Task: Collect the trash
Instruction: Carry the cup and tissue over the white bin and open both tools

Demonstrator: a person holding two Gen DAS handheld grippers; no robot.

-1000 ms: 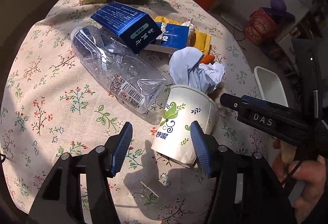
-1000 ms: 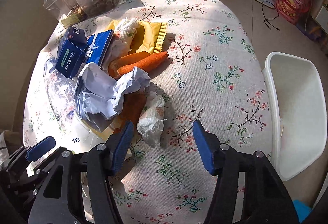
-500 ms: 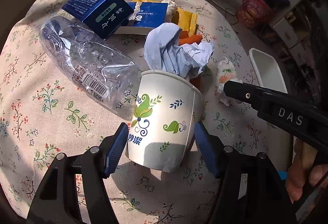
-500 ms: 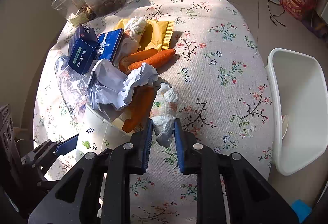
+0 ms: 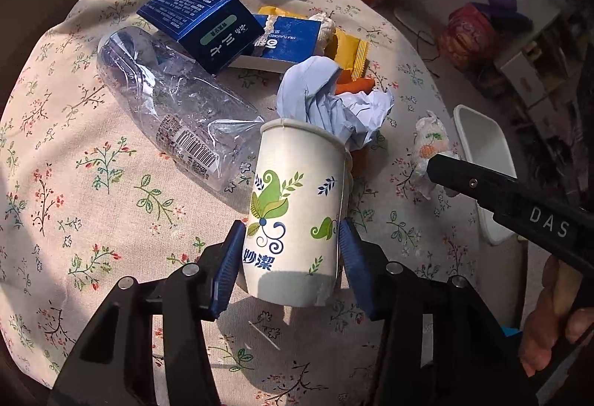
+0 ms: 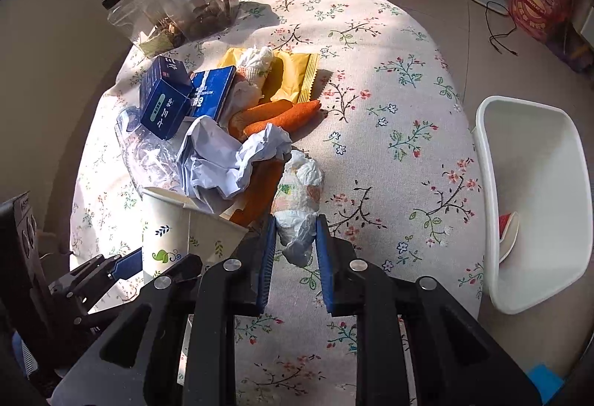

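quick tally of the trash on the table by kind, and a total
blue cartons: 2
clear plastic bottle: 1
paper cup: 1
crumpled paper: 1
tissue wads: 2
yellow wrapper: 1
orange pieces: 3
total: 11

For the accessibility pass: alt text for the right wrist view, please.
The right gripper is shut on a crumpled white wrapper over a floral tablecloth. Left lie a paper cup, crumpled paper and blue boxes; right, a white bin.
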